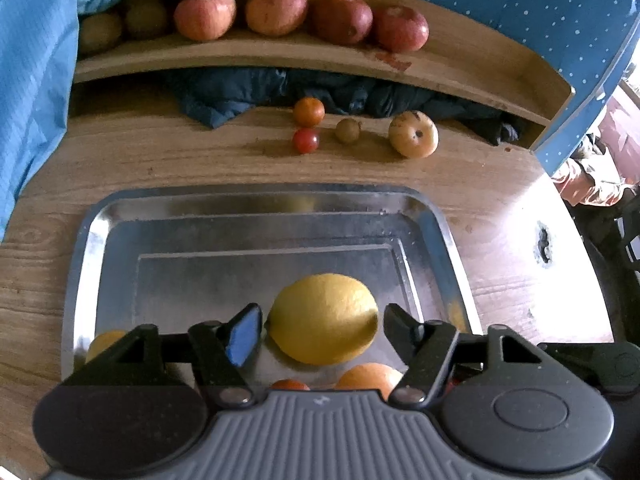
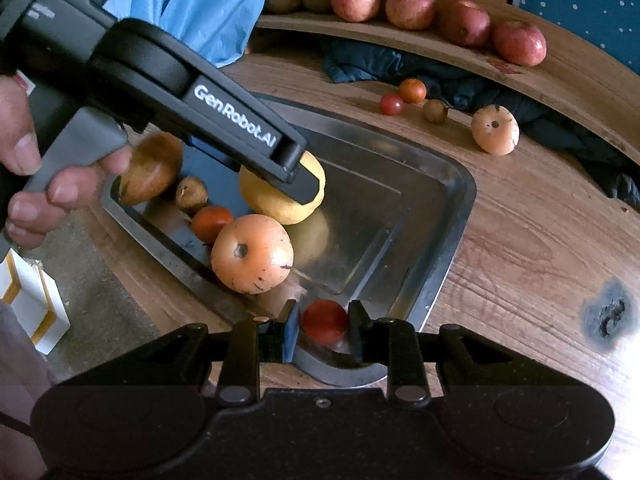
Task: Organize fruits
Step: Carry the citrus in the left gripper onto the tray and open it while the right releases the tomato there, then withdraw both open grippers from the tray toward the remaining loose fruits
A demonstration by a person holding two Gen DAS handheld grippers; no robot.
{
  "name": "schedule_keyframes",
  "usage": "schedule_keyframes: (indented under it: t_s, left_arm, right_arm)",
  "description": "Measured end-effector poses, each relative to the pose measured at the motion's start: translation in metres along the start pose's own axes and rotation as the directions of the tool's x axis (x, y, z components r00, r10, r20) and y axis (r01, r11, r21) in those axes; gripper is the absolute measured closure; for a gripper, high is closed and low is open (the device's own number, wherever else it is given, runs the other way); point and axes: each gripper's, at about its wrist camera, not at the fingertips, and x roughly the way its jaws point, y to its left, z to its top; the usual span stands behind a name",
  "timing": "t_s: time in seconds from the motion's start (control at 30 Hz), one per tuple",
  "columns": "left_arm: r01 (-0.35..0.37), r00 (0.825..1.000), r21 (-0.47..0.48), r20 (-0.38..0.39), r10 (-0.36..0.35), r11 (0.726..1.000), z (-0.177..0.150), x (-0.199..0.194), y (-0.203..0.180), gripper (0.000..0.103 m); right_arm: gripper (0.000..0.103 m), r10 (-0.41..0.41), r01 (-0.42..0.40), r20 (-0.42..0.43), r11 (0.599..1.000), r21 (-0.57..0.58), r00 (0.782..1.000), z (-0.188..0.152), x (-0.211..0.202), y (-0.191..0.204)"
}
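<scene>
Metal tray (image 2: 440, 216) holds lemon (image 1: 323, 318), persimmon (image 2: 252, 254), several smaller fruits. Left gripper (image 1: 320, 326) jaws apart, clear of lemon. Right gripper (image 2: 323, 326) clamps cherry tomato (image 2: 325, 320) over tray corner. Four fruits left on surface (image 1: 160, 160).

From my end there's a wood table (image 1: 160, 168) with a dark burn-looking mark (image 2: 610, 314) in it. A dark blue cloth (image 1: 248, 92) is bunched under the shelf (image 1: 280, 56), light blue fabric (image 1: 32, 92) hangs on the left, and a dotted blue panel (image 1: 520, 12) sits on the right.
</scene>
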Motion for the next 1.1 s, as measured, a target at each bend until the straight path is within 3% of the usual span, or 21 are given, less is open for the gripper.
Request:
schedule_keyframes:
  t_s: [0.33, 0.57, 0.8, 1.1]
  left_arm:
    - [-0.017, 0.998, 0.035, 0.060, 0.015, 0.999, -0.007, -0.040, 0.012, 0.015]
    - [-0.034, 0.996, 0.058, 0.082, 0.029, 0.998, -0.019, -0.071, 0.032, 0.001]
    - [-0.071, 0.997, 0.176, 0.042, 0.064, 0.982, -0.031, -0.085, 0.047, 0.000]
    - [-0.093, 0.995, 0.325, -0.016, 0.104, 0.941, -0.035, -0.079, 0.053, 0.000]
  right_arm:
    - [0.058, 0.006, -0.006, 0.022, 1.000, -0.011, 1.000, -0.002, -0.013, -0.001]
    - [0.035, 0.006, -0.005, 0.036, 1.000, -0.019, 0.999, -0.003, -0.027, -0.001]
    - [0.013, 0.016, -0.017, 0.028, 0.999, 0.039, 0.999, 0.001, -0.032, -0.008]
    - [0.004, -0.001, 0.001, -0.016, 0.999, 0.047, 1.000, 0.009, -0.030, -0.008]
